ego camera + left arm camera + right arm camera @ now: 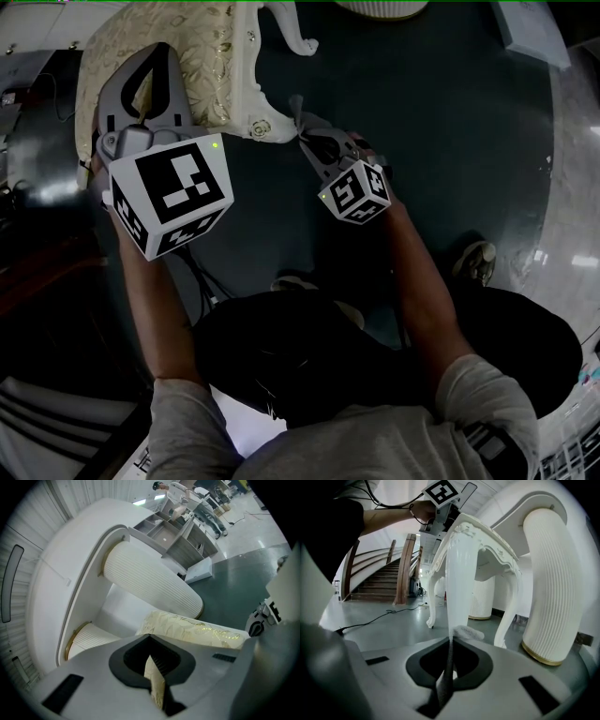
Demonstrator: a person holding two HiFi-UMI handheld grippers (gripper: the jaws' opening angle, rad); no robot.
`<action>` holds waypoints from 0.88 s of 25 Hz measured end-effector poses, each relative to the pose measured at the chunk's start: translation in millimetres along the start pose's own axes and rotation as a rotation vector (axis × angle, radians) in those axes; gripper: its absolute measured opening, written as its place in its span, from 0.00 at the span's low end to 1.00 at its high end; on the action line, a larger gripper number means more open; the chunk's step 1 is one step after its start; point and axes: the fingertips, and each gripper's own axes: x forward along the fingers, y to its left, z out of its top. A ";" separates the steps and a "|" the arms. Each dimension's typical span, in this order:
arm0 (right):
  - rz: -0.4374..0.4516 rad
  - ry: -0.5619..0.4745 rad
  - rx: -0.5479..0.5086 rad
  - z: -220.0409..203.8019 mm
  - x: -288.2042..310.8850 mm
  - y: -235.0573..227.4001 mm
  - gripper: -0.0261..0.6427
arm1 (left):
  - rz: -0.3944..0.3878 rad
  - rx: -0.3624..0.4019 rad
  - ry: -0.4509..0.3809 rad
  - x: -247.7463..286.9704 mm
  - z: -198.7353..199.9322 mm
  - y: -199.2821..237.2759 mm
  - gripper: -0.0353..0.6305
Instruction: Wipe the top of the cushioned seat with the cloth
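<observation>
A ribbed white column [551,583] stands on grey floor [389,634]; a black cable [368,619] lies before wooden stairs [370,585]

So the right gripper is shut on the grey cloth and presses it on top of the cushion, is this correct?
Not quite. The right gripper is shut on the grey cloth, but not on the cushion: the right gripper view shows it below seat height, facing the white leg.

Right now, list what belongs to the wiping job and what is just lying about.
Job: cushioned seat, pinched by left gripper; cloth, clamped in right gripper.
Lying about: floor cable; ribbed column; staircase.
</observation>
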 end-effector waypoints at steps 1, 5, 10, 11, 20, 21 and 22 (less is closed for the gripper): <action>0.000 0.011 -0.002 -4.5 2.9 0.5 0.06 | 0.000 -0.001 -0.002 -0.1 0.0 0.5 0.07; 0.026 0.053 -0.036 -19.9 14.6 7.5 0.06 | 0.002 -0.009 -0.007 -0.7 0.5 1.8 0.07; 0.019 0.115 -0.027 -38.9 29.0 9.8 0.06 | -0.005 -0.036 -0.028 0.2 1.6 1.2 0.07; 0.025 0.127 -0.007 -43.5 33.0 11.1 0.06 | -0.006 -0.047 -0.033 0.1 1.1 1.7 0.07; 0.002 0.158 0.075 -59.1 50.5 14.0 0.06 | -0.016 -0.175 -0.080 -0.8 -1.8 5.8 0.07; 0.004 0.159 0.083 -58.5 51.1 15.2 0.06 | -0.013 -0.181 -0.089 -1.4 -1.3 7.0 0.07; 0.002 0.160 0.094 -58.3 51.4 16.1 0.06 | -0.010 -0.186 -0.102 -2.4 -0.5 8.1 0.07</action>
